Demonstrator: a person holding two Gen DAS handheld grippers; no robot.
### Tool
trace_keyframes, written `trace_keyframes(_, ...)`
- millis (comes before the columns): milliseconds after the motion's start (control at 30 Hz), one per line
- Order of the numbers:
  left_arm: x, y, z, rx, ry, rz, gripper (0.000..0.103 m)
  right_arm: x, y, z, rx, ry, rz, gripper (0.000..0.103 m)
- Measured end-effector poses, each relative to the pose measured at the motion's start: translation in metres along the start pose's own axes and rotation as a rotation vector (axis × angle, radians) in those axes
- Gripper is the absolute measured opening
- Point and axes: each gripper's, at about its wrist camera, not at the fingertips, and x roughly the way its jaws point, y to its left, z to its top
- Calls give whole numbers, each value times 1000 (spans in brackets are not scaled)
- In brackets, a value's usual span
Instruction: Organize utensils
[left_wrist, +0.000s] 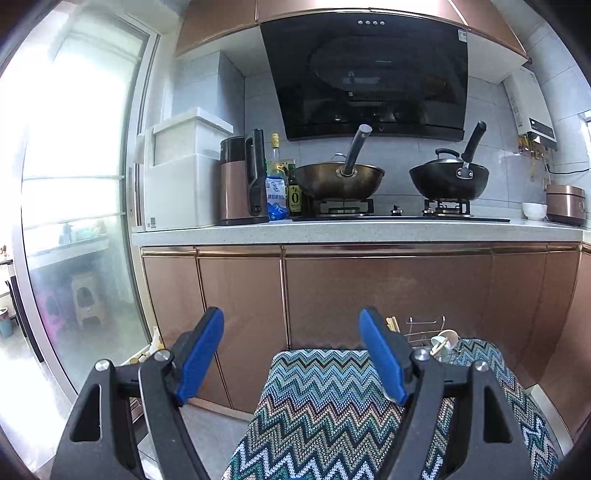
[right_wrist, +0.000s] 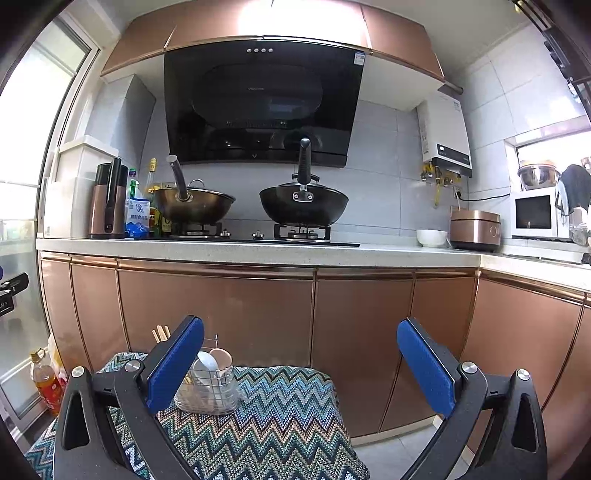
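A wire utensil holder (right_wrist: 207, 387) stands on a zigzag-patterned cloth surface (right_wrist: 277, 417). It holds white and beige spoons (right_wrist: 212, 363) and wooden chopsticks (right_wrist: 161, 333). In the left wrist view the holder (left_wrist: 430, 338) sits at the far right of the cloth (left_wrist: 325, 406), partly hidden by the right finger. My left gripper (left_wrist: 291, 356) is open and empty above the cloth's near left part. My right gripper (right_wrist: 301, 365) is open and empty, with its left finger just in front of the holder.
Copper cabinet doors (right_wrist: 221, 314) stand close behind the cloth surface. The counter (right_wrist: 258, 251) above carries two woks (right_wrist: 303, 206), a kettle (right_wrist: 107, 199), bottles, a white bowl (right_wrist: 431, 237) and a rice cooker (right_wrist: 474, 229). An oil bottle (right_wrist: 46, 384) stands on the floor at left.
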Motion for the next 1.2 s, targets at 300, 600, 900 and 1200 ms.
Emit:
trace_keyframes(300, 0, 1, 0, -8, 6, -16, 75, 1, -3, 0, 3, 1, -8, 103)
trace_keyframes(600, 1, 3, 0, -7, 7, -23, 75, 2, 1, -2, -12, 9, -6, 103)
trace_keyframes(900, 0, 1, 0, 1, 6, -36, 75, 3, -1, -4, -13, 13, -9, 103)
trace_keyframes(1200, 0, 1, -1, 0, 5, -39, 75, 3, -1, -4, -13, 13, -9, 103)
